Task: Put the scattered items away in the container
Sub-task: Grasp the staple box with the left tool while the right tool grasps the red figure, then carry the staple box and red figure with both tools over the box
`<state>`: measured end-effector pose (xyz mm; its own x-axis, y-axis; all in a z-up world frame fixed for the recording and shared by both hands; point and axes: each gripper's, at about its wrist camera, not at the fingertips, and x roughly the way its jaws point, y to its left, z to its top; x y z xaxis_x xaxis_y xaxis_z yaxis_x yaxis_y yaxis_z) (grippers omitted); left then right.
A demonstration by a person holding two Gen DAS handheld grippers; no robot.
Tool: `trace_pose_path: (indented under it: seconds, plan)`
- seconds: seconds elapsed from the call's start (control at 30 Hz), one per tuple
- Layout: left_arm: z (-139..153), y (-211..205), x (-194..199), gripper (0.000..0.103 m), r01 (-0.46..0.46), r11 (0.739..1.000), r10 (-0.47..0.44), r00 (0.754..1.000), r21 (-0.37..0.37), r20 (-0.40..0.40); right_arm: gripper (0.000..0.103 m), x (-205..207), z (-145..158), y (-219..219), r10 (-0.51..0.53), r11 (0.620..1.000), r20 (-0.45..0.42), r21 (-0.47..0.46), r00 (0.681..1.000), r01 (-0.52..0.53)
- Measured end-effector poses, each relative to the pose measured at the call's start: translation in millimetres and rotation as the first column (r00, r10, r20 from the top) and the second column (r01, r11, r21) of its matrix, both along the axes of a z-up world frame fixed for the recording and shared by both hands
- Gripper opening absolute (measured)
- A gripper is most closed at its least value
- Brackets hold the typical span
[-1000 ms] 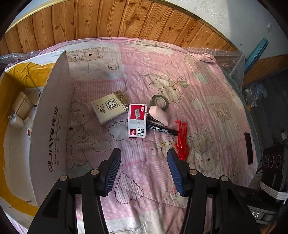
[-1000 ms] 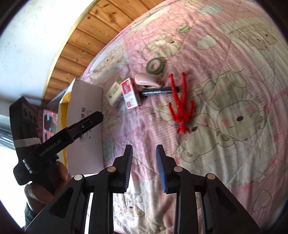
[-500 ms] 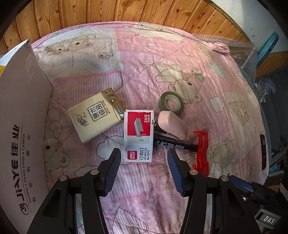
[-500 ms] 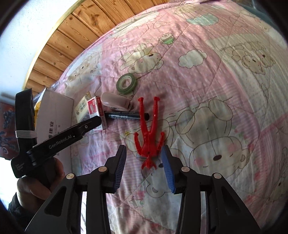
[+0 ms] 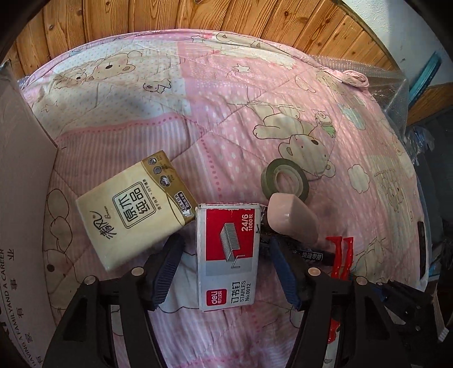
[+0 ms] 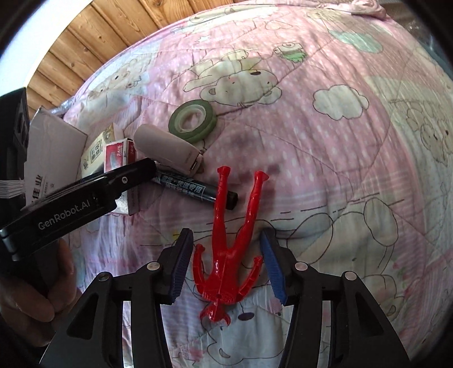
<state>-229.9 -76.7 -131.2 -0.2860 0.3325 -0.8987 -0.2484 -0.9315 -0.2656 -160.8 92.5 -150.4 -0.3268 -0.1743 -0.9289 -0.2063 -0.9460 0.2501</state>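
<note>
A red and white staples box (image 5: 228,256) lies on the pink bear quilt, and my left gripper (image 5: 225,256) stands open around it, a finger on each side. Beside it are a beige tissue pack (image 5: 133,211), a pink stapler (image 5: 293,219), a green tape roll (image 5: 286,181) and a black marker (image 5: 310,253). In the right wrist view a red plastic figure (image 6: 232,243) lies head toward me, and my right gripper (image 6: 228,261) is open with its fingers either side of the torso. The left gripper's body (image 6: 82,198) shows there too, over the staples box (image 6: 119,167).
The white cardboard box wall (image 5: 19,226) rises at the left edge, also seen as a cardboard box (image 6: 48,153) in the right wrist view. A wood-panel wall (image 5: 198,17) backs the bed. A hand (image 6: 31,294) holds the left gripper. Quilt stretches bare to the right.
Both grippers have moved forward and down: the left now straddles the staples box, and the right, which has opened wider, now straddles the red figure.
</note>
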Motion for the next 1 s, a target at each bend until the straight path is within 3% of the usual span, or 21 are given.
trace_pose_path:
  seconds: [0.1,0.2,0.23,0.33,0.53,1.0]
  plan:
    - [2,-2,-2,0.049,-0.007,1.0,0.007,1.0,0.021,0.002,0.043,2,1,-3,0.022,0.999,-0.001,0.047,1.0,-0.022]
    - [2,-12,-6,0.04,-0.036,0.998,0.033,0.999,0.06,0.041,0.04,7,2,4,0.005,1.0,0.002,0.009,1.0,-0.005]
    - [3,-14,-6,0.04,-0.04,0.997,0.036,0.998,0.062,0.05,0.025,9,2,6,-0.002,1.0,0.004,-0.009,1.0,0.003]
    - [9,-17,-1,0.04,-0.038,0.997,0.035,0.998,0.068,0.049,0.027,14,2,14,-0.035,0.996,0.019,-0.08,0.999,0.036]
    - [28,-29,14,0.039,-0.062,0.992,0.057,0.997,0.113,0.044,0.027,23,9,20,-0.072,0.988,0.021,-0.136,0.997,0.074]
    - [72,-39,51,0.039,-0.047,0.988,0.047,0.999,0.146,0.002,0.027,43,45,6,-0.081,0.988,-0.02,-0.133,0.997,0.077]
